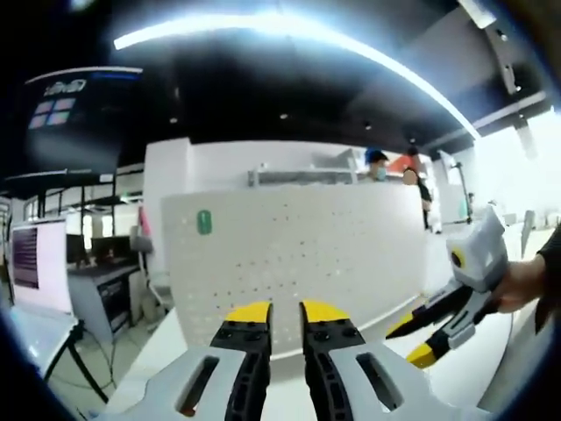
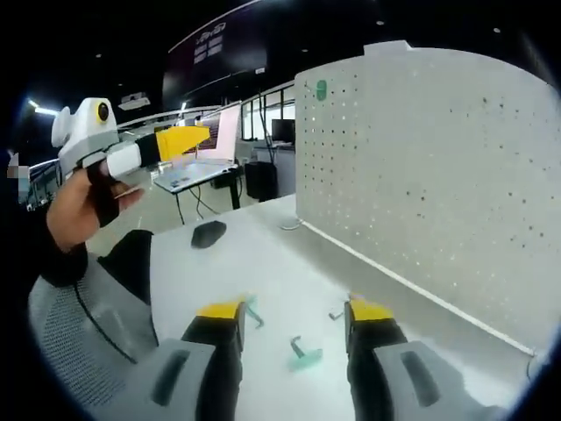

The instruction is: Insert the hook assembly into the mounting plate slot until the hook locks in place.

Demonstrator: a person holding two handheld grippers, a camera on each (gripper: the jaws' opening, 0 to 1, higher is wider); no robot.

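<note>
My right gripper has its fingers apart, so I lower it squarely over the green hook lying between them; left gripper fingers nearly together, empty.

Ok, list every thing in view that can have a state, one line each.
left gripper: jaws nearly together, holding nothing.
right gripper: jaws wide apart, holding nothing.
green hook: lying loose on the table, between the right jaws, ungripped.
second green hook: lying loose beside the right gripper's left jaw.
pegboard: upright, one green piece already mounted near its top corner.
</note>
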